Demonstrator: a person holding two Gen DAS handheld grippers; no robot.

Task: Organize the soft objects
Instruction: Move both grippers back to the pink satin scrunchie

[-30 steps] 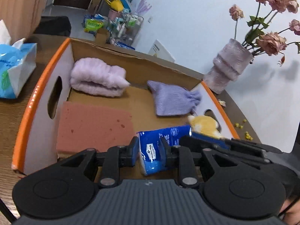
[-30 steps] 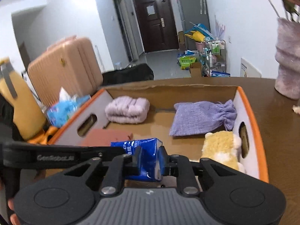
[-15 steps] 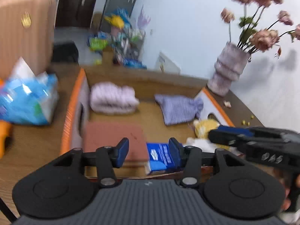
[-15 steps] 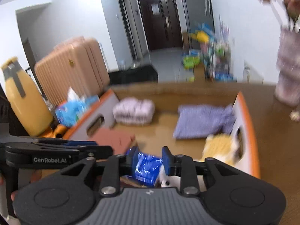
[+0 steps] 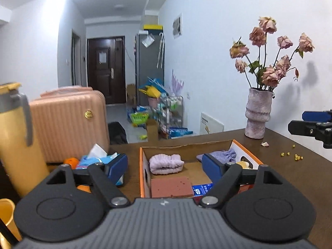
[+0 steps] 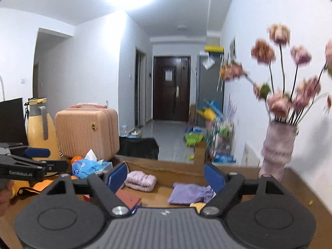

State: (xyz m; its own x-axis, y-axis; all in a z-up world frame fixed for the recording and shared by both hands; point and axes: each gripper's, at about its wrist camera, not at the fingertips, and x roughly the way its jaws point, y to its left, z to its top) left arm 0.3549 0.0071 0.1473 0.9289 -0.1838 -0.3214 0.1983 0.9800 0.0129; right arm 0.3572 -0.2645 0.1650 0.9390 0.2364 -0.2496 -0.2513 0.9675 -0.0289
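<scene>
Five soft things already lie in the box (image 5: 141, 166) on the table (image 5: 290, 172), blue tissue pack (image 5: 202, 188) at 6 o'clock, while left gripper (image 5: 165, 167) and right gripper (image 6: 166, 176) jaws are opening, empty; the task looks nearly done.

blue plastic tissue pack (image 5: 202, 187): mostly hidden behind gripper body | yellow plush toy (image 5: 242, 164): only a sliver shows | dried pink flowers in grey vase (image 6: 278, 101): motion-blurred | small yellow crumbs on brown table (image 5: 290, 155): too small to identify
</scene>
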